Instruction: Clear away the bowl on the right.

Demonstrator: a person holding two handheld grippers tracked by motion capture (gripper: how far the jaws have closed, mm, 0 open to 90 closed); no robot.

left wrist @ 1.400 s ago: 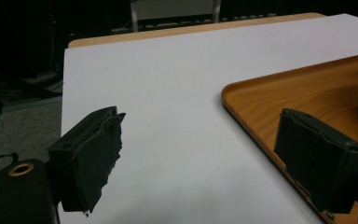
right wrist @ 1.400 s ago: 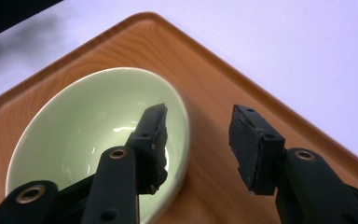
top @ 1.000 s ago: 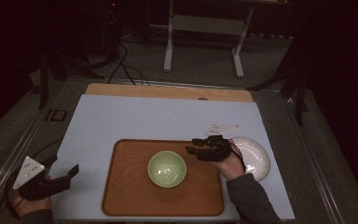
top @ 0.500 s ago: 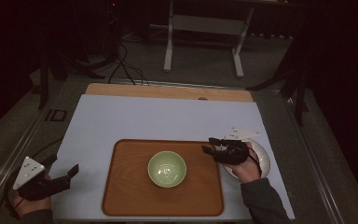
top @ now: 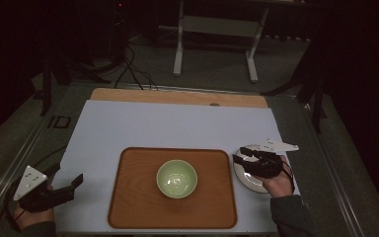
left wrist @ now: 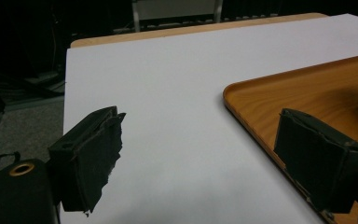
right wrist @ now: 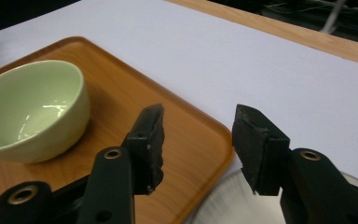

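— Dark floor and table legs fill the back of the room; nearer, a pale sheet [top: 177, 126] covers the table. How is it laid out?

— Biggest on it is the wooden tray [top: 128, 207], square to the person, with a green bowl [top: 176, 178] standing upright at its middle. Just off the tray's right edge lies a white plate [top: 244, 175], on the sheet.

— Which hand is at the plate?

— The right gripper [top: 243, 155]. It hangs over the plate, jaws parted and empty, pointing left toward the tray. In the right gripper view the plate's rim [right wrist: 223, 205] sits just below and between the jaws, the tray corner [right wrist: 205, 135] straight beyond them, the bowl [right wrist: 32, 112] off to the left.

— So the plate lies under the jaws, not ahead of them?

— Yes. I judge a grip on the rim needs a dip downward; I cannot tell whether anything touches yet.

— And the other one?

— The left gripper [top: 74, 181] rests well apart, at the sheet's near left corner, jaws wide open and holding nothing, facing the tray edge [left wrist: 261, 116].
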